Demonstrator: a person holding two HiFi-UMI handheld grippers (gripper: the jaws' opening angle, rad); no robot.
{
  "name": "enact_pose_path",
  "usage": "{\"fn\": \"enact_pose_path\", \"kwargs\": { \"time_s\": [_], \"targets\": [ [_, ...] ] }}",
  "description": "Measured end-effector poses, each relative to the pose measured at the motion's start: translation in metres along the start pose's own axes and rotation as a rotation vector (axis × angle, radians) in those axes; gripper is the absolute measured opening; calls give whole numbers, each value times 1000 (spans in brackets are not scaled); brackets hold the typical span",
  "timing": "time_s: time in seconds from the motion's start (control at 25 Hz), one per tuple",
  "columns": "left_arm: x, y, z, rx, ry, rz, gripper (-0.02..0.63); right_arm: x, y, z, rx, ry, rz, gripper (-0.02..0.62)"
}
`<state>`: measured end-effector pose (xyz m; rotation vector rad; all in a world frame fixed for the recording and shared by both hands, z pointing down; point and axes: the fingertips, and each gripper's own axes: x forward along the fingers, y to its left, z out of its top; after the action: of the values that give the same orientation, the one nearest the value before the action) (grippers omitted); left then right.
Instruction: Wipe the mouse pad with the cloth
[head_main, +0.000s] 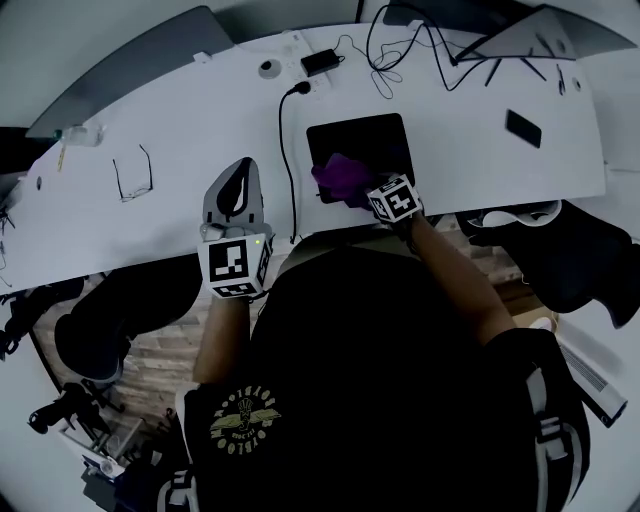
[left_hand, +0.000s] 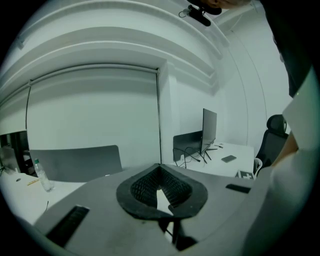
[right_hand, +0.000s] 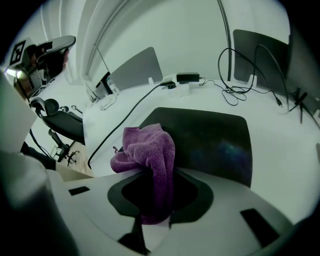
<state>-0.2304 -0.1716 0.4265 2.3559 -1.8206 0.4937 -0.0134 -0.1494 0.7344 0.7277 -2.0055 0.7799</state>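
Observation:
A black mouse pad (head_main: 365, 140) (right_hand: 210, 135) lies on the white desk in front of me. My right gripper (head_main: 362, 190) (right_hand: 155, 187) is shut on a purple cloth (head_main: 340, 177) (right_hand: 150, 152), which bunches over the pad's near left corner. My left gripper (head_main: 236, 195) (left_hand: 160, 192) hovers to the left of the pad, over the desk's near edge, with its jaws shut and nothing between them. In the left gripper view it points across the room, away from the pad.
A black cable (head_main: 284, 150) runs along the pad's left side to a charger (head_main: 322, 62) and more cables at the back. Glasses (head_main: 132, 172) lie at the left, a phone (head_main: 523, 128) at the right. A monitor base (head_main: 540, 40) stands at the back right.

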Motion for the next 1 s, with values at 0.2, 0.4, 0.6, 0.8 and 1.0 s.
{"fn": "enact_pose_path", "kwargs": {
  "time_s": [0.2,0.4,0.6,0.8,1.0],
  "targets": [
    [9,-32,9,24,-12,-13,2,-18,-38,-18,17,0,-22,92],
    [19,-58,21,18,-26,-3,2,-32,-71,-31,20,-5,-34,92],
    [27,-82,24,11,-9,14,2,-46,-99,-45,29,2,-54,92],
    [31,-105,29,6,-27,36,2,-56,-123,-60,41,9,-49,92],
    [29,-124,31,-7,-35,60,2,-89,-117,-41,-42,-146,40,91]
  ]
}}
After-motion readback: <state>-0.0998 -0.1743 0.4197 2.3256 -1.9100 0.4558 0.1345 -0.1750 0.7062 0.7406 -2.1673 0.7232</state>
